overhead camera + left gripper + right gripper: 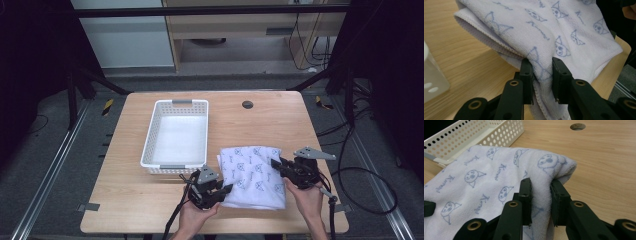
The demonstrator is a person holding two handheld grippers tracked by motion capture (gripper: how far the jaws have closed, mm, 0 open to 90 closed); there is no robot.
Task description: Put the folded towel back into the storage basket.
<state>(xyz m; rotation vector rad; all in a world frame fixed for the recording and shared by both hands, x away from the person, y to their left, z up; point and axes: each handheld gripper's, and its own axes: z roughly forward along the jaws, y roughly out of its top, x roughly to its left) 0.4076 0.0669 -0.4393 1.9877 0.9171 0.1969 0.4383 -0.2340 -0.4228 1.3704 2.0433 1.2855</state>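
- You had both grippers, left (227,189) and right (276,163), clamped on the folded towel (252,172), near right of the basket (150,145).
- It looked soft, light, saggy; edge grips suited it.

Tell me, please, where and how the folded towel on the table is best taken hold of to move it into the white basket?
Grip the folded towel at its two opposite side edges, coming in level from each side, as the left gripper and right gripper are shut on it now. It is limp and layered, so pinching the stacked edges probably keeps the fold together on the way to the basket.
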